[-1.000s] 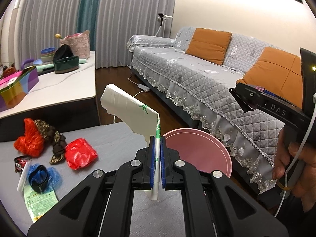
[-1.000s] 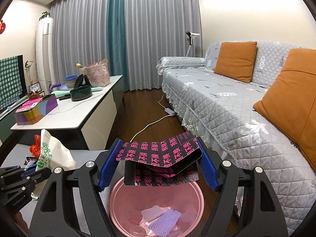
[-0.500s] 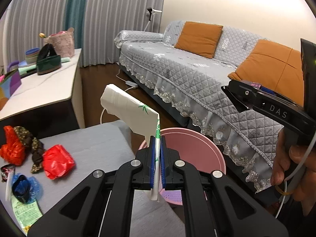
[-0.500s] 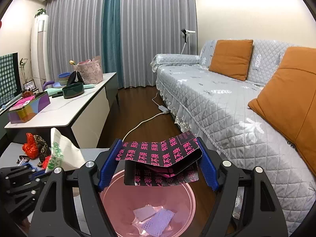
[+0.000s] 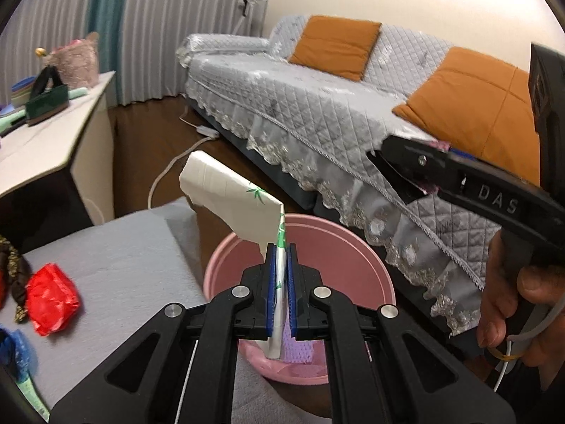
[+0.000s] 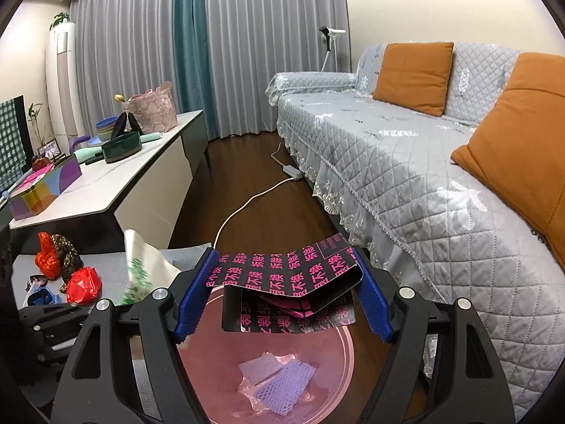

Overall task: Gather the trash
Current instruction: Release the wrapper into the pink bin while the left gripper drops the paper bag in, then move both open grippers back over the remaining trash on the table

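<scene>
My left gripper point(image 5: 280, 247) pinches a white paper packet with a green bamboo print point(image 5: 229, 198) upright over the pink bin point(image 5: 339, 247). Its jaws are opening, and the pads still touch the packet. My right gripper point(image 6: 286, 282) holds a folded black wrapper with pink characters point(image 6: 282, 265) crosswise between its blue pads, straight above the bin point(image 6: 339, 353). These jaws are opening too, with the wrapper still spanning them. Purple foam netting point(image 6: 279, 385) lies at the bottom of the bin. The white packet point(image 6: 141, 265) shows at the left of the right wrist view.
A grey-covered low table point(image 5: 123, 258) left of the bin carries a red bag point(image 5: 51, 298), a blue wrapper point(image 5: 14, 353) and other scraps. A quilted sofa point(image 5: 353, 123) runs along the right. A white cabinet point(image 6: 106, 183) stands behind, and a cable point(image 6: 247, 205) crosses the wooden floor.
Both grippers have moved forward and down, so the pink bin now sits closer beneath them. The table scraps slid toward the left edge of the left wrist view. Both packets stay between the jaws.
</scene>
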`<state>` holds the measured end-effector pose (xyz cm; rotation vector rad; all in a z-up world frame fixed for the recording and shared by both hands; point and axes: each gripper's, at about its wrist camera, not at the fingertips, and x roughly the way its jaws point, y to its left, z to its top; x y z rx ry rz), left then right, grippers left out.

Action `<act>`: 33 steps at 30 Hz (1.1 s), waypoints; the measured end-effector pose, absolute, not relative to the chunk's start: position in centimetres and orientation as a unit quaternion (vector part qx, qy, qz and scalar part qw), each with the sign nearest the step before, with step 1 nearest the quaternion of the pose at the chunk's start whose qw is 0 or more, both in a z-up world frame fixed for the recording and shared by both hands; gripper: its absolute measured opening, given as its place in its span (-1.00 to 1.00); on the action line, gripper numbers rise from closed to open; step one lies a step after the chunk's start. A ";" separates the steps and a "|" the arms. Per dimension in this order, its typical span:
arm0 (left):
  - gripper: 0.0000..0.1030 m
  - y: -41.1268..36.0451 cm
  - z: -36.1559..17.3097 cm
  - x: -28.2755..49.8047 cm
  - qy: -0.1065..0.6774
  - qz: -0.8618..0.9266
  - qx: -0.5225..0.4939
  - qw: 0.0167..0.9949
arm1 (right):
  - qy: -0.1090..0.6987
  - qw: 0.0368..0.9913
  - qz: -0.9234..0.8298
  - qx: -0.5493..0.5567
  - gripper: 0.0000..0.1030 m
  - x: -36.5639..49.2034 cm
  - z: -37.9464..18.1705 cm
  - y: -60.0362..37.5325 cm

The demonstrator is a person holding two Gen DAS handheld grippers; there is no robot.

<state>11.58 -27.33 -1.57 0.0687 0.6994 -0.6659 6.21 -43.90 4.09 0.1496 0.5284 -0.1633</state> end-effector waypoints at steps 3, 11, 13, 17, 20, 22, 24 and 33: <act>-0.44 -27.4 -2.3 12.0 0.349 -0.317 0.032 0.881 | 0.265 0.957 -0.081 0.080 0.61 6.5 3.7 -44.2; -0.43 -25.4 -1.8 11.2 0.344 -0.300 0.019 0.890 | 0.267 0.956 -0.074 0.091 0.62 6.9 3.7 -44.0; -0.43 -24.5 -1.1 10.5 0.339 -0.293 0.018 0.894 | 0.264 0.958 -0.071 0.092 0.62 6.9 4.0 -43.7; -0.43 -22.7 0.0 9.2 0.330 -0.280 0.017 0.901 | 0.258 0.959 -0.059 0.100 0.61 6.7 4.5 -42.7; -0.43 -20.8 1.0 8.0 0.324 -0.267 0.018 0.907 | 0.255 0.959 -0.042 0.120 0.52 6.5 4.8 -41.9; -0.43 -19.6 1.6 7.3 0.320 -0.261 0.019 0.911 | 0.253 0.958 -0.030 0.130 0.35 6.4 5.0 -41.1; -0.43 -18.1 2.3 6.4 0.315 -0.252 0.021 0.915 | 0.250 0.959 -0.019 0.134 0.23 6.3 5.3 -40.0; -0.43 -10.1 3.0 4.2 0.302 -0.195 0.023 0.933 | 0.243 0.964 0.032 0.101 0.19 5.5 6.1 -33.6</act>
